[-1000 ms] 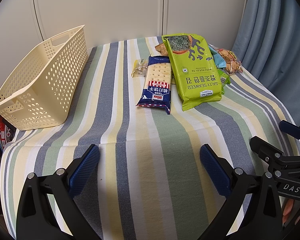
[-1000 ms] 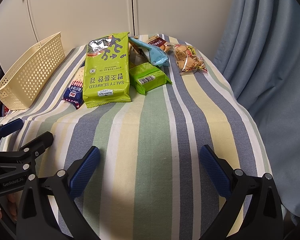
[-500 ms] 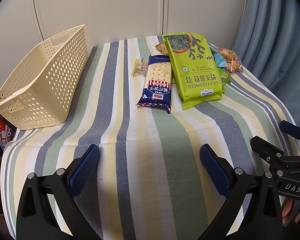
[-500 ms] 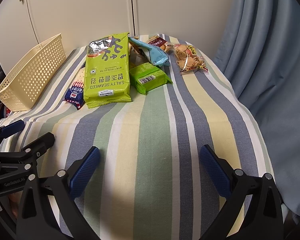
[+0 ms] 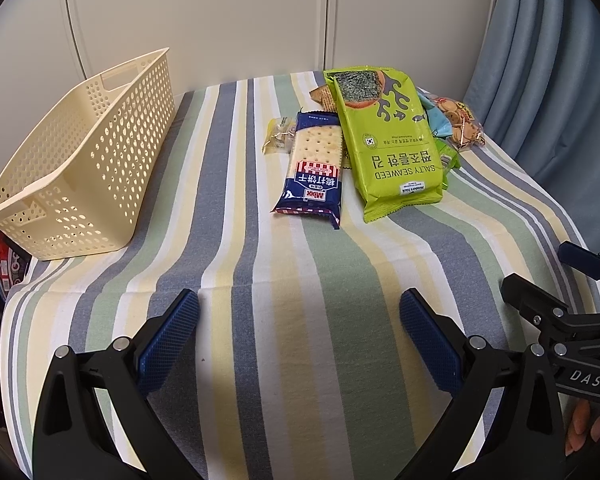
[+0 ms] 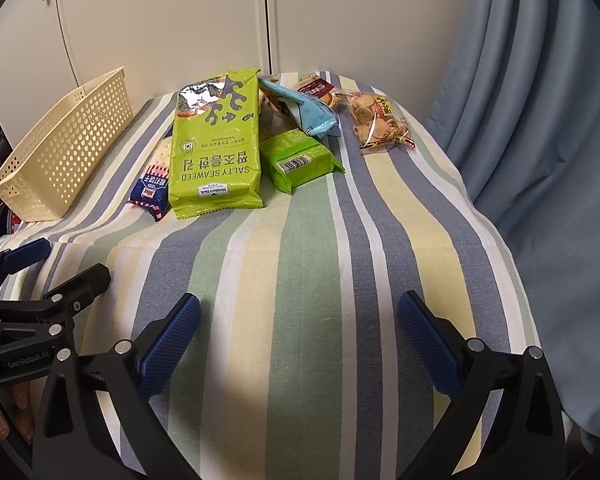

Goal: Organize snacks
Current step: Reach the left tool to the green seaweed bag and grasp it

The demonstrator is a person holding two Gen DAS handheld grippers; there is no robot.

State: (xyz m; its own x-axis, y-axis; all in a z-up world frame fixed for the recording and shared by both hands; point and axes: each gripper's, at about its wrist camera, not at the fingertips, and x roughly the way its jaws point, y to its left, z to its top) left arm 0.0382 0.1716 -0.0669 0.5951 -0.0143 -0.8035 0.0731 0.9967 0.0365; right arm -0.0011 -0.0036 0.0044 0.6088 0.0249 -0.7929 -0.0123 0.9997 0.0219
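The left gripper (image 5: 299,336) is hovering with its fingers (image 5: 168,340) spread wide and empty over the near edge of the bench (image 5: 332,280); the right gripper (image 6: 299,336) is doing the same just beside it, fingers (image 6: 428,344) apart and holding nothing. Further out, the snacks are sitting in an overlapping heap toward the far right corner: the cracker pack (image 5: 314,168) is lying partly under the green seaweed bag (image 5: 388,140), with a small green packet (image 6: 300,158), a blue bag (image 6: 306,110) and a cookie bag (image 6: 378,122) crowding behind. The cream basket (image 5: 80,160) is waiting at the left edge (apparently empty). Pulling one pack from the heap is likely dragging its neighbours, and the slick seaweed bag could be slipping off the edge.
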